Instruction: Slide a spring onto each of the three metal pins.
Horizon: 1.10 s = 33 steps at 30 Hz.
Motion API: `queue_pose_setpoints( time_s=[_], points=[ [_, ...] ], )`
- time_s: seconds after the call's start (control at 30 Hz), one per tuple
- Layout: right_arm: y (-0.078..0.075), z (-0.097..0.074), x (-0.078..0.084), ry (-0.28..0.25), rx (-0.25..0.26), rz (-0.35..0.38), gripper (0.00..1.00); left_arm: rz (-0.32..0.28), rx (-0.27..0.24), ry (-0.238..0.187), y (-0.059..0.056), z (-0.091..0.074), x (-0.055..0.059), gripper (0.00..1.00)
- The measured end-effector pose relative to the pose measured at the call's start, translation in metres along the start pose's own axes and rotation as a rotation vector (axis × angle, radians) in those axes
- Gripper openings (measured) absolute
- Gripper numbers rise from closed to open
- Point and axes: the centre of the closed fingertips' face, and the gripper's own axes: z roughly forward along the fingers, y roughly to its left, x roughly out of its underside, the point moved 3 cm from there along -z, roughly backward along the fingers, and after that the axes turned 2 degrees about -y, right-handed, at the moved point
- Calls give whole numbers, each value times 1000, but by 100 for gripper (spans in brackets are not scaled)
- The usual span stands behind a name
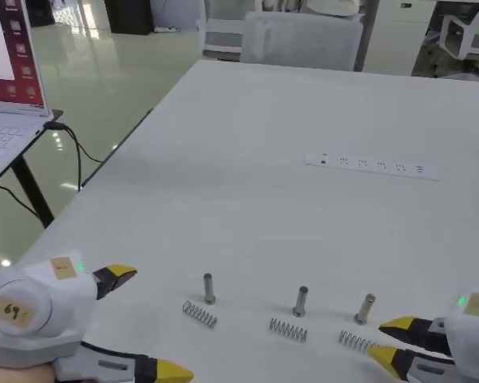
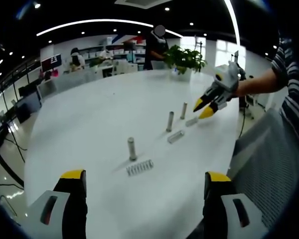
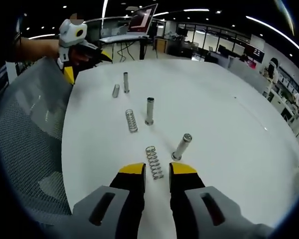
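The white counter [image 1: 303, 223] is offering a smooth, hard top. Anything round that is being nudged there is likely to go rolling or skidding out of reach.

The left hand-held gripper [image 1: 149, 322] is hanging wide open with nothing in it, near the counter's front edge and apart from the parts. The right hand-held gripper [image 3: 158, 170] is standing only narrowly open and gripping nothing. Its jaws are reaching along either side of the near end of the right spring.

The left pin [image 1: 208, 288], middle pin [image 1: 301, 301] and right pin [image 1: 366, 308] are standing upright in a row, and I cannot tell whether they are fixed down. If they are loose, a jaw swinging in close is risking a knock that topples the right pin, which is standing just beyond the jaw tips.

The left spring [image 1: 199, 313], middle spring [image 1: 288, 329] and right spring [image 1: 354, 341] are each lying on their sides just in front of a pin, on the person's side, with none threaded on. The main risk is sitting with the right spring. Jaws closing on its very end may be pinching too little, so it could be squirting out or drooping. A hard squeeze could be crushing the coils so the spring is no longer fitting over the pin.
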Motion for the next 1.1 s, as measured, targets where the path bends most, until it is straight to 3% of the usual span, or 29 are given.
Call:
queue_pose_setpoints(
  time_s=[0.4, 0.8, 0.9, 1.1],
  points=[
    [4, 12, 10, 68, -45, -102, 13, -2, 6, 2, -4, -1, 1, 95],
    [-1, 19, 15, 99, -71, -92, 11, -10, 7, 3, -5, -3, 3, 95],
    [0, 21, 17, 119, -93, -111, 8, -12, 9, 5, -6, -4, 3, 95],
    [2, 19, 11, 109, -120, -144, 8, -14, 22, 12, -10, -4, 6, 95]
  ],
)
